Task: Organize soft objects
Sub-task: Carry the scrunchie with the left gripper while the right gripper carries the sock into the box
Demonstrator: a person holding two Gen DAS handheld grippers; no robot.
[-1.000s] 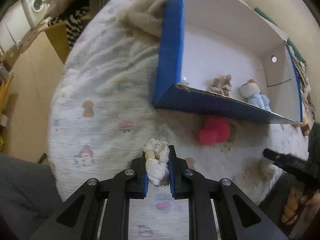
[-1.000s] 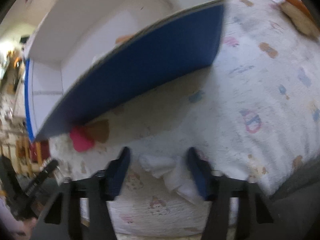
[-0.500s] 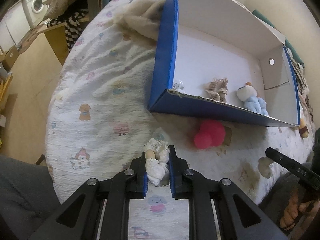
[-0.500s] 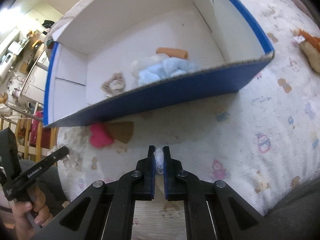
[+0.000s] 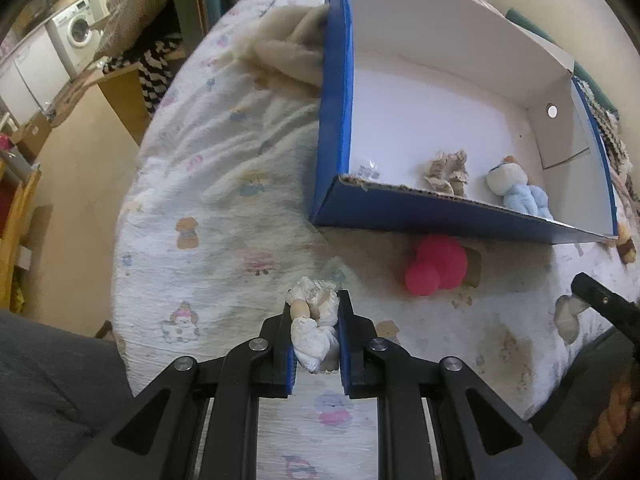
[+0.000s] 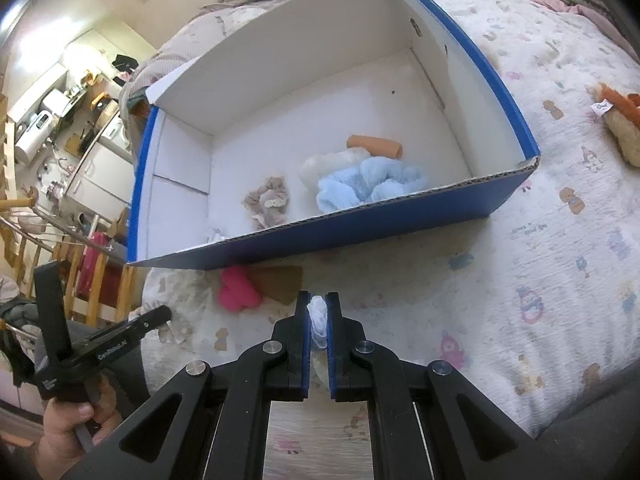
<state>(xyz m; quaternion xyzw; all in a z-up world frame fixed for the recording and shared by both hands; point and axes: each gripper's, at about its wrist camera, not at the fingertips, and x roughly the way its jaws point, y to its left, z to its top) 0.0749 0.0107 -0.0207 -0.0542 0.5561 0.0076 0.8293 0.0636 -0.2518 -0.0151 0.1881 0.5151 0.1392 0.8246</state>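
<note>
Two grippers are loaded: left gripper [image 5: 316, 312] clamps a white doll [image 5: 314, 330]; right gripper [image 6: 319, 312] pinches a white cloth [image 6: 319, 320], both above the bedspread [image 6: 540, 280], presumably for dropping into the blue box [image 6: 400, 212]; its near wall stands between; a pink plush [image 5: 436, 266] lies just outside it.

White lettering runs along the black plastic handheld gripper [image 6: 100, 344] at the lower left of the right wrist view, but it is too small to read reliably. No other text is legible.
</note>
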